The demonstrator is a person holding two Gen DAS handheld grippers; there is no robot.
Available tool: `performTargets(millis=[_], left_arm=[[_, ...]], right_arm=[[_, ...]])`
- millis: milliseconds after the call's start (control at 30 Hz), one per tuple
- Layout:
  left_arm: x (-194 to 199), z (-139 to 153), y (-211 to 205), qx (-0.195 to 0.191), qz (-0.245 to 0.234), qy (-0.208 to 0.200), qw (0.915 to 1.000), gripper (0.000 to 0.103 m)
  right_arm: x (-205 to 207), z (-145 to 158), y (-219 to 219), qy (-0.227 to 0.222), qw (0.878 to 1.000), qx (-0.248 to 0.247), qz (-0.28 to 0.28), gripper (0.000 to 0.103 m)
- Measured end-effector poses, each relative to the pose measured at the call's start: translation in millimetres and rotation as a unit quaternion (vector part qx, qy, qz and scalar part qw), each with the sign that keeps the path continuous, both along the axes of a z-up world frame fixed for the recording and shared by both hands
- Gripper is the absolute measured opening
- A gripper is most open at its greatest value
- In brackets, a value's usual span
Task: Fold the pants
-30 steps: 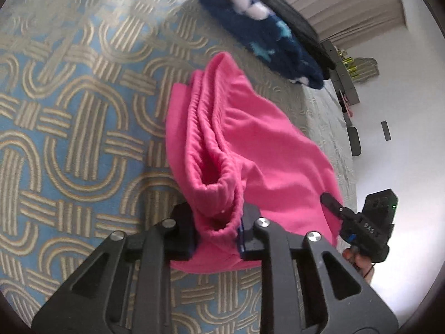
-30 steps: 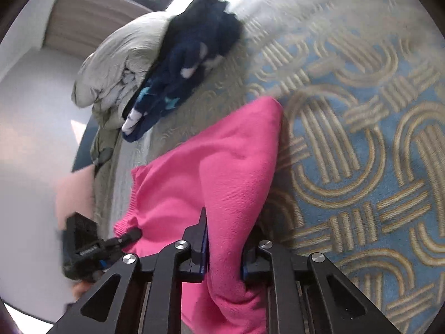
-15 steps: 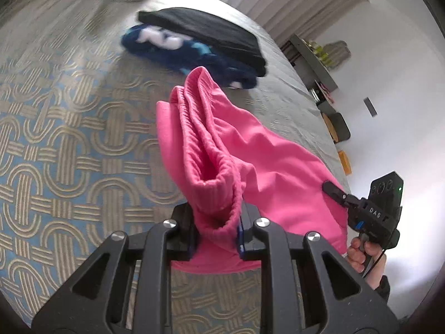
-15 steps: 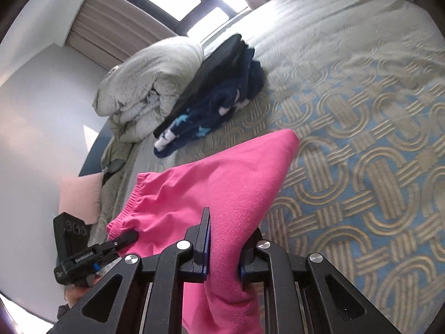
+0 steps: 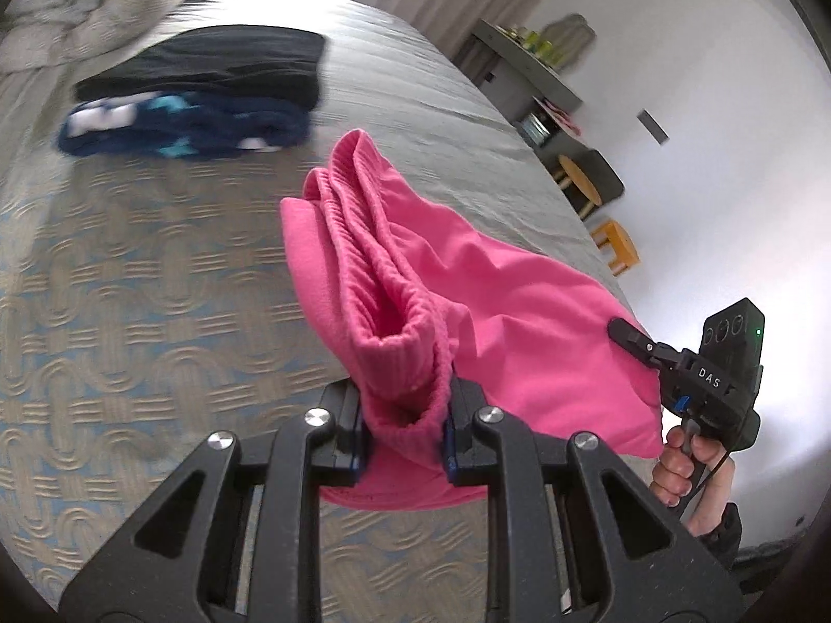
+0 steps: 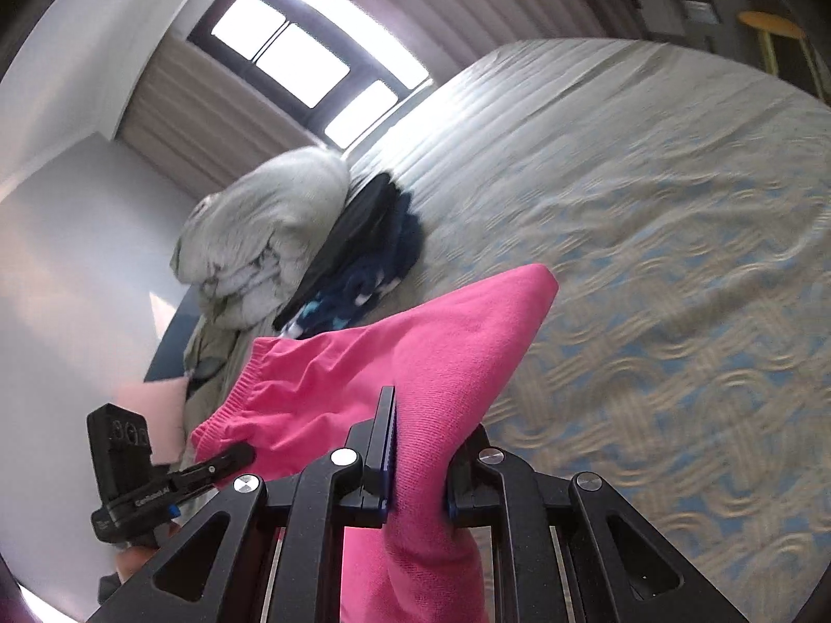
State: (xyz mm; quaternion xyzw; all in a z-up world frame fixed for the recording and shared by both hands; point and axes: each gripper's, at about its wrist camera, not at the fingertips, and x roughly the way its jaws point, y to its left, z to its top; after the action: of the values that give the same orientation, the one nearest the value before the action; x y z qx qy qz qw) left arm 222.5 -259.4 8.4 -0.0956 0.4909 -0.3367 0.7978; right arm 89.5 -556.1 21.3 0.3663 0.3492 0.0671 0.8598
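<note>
Above a bed [image 5: 130, 270] with a patterned cover, the soft, light pink pants [image 5: 467, 301] hang bunched — left gripper [image 5: 402, 436] pinching the ribbed waistband, right gripper [image 6: 418, 483] clamping the far edge — best held there.

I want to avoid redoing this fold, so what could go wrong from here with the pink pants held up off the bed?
1. The pink pants hang bunched between the left tool and right tool; the layers may land uneven.
2. The left tool grips only the ribbed waistband, which might slip free.
3. The stacked dark clothes lie close by on the bedspread, so the pants could get set down against them.
</note>
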Motion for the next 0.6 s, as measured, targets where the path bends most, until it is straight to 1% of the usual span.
performTargets(millis=[300, 467, 600], left_arm=[[-16.2, 16.5, -124.3, 0.023, -0.066, -0.025, 0.9972, 0.023], [-27.1, 20.0, -200.9, 0.047, -0.104, -0.048, 0.9923, 0.024], [-31.7, 18.0, -251.3, 0.054, -0.124, -0.053, 0.9893, 0.024]], right_arm=[[-53.6, -0.5, -99.5, -0.006, 0.998, 0.005, -0.069, 0.013], [-81.0, -8.2, -156.9, -0.008, 0.994, 0.009, -0.111, 0.013], [-99.8, -14.8, -198.2, -0.011, 0.990, 0.010, -0.142, 0.013]])
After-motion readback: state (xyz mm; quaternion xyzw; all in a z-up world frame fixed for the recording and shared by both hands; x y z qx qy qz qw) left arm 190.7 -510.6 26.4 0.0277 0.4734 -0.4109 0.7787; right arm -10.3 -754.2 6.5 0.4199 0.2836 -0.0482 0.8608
